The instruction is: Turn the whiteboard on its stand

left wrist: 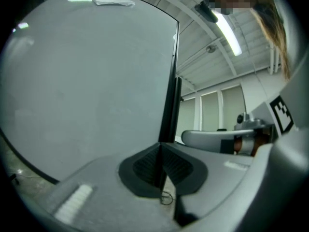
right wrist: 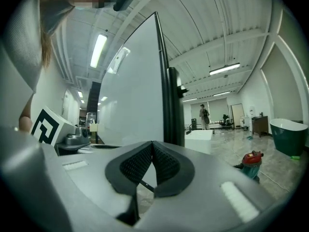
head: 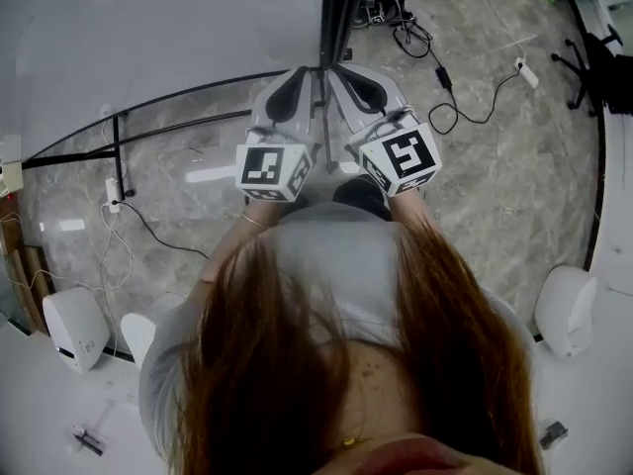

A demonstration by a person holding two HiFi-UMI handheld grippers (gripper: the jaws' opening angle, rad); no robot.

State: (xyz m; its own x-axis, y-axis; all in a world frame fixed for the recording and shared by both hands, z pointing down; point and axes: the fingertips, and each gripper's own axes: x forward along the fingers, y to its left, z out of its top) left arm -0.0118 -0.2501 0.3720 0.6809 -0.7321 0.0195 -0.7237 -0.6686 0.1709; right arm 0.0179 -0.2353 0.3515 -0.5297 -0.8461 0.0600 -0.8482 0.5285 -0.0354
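The whiteboard (head: 148, 38) stands upright ahead of me, its pale face filling the upper left of the head view. Its black side frame (head: 331, 18) runs down between my two grippers. My left gripper (head: 297, 89) sits just left of that edge. In the left gripper view the frame (left wrist: 169, 105) runs straight into the left gripper (left wrist: 161, 146), whose dark pads are closed on its thin edge. My right gripper (head: 358, 85) is just right of the edge. In the right gripper view the right gripper (right wrist: 152, 143) has its pads together, with the whiteboard (right wrist: 130, 91) and its frame (right wrist: 172, 105) close behind them.
Cables and a power strip (head: 524, 70) lie on the marble floor beyond the board. White rounded units (head: 74, 325) (head: 566, 310) stand on both sides of me. An office chair (head: 593, 57) is far right. A red vacuum (right wrist: 251, 161), a green tub (right wrist: 289, 134) and a distant person (right wrist: 204, 114) are to the right.
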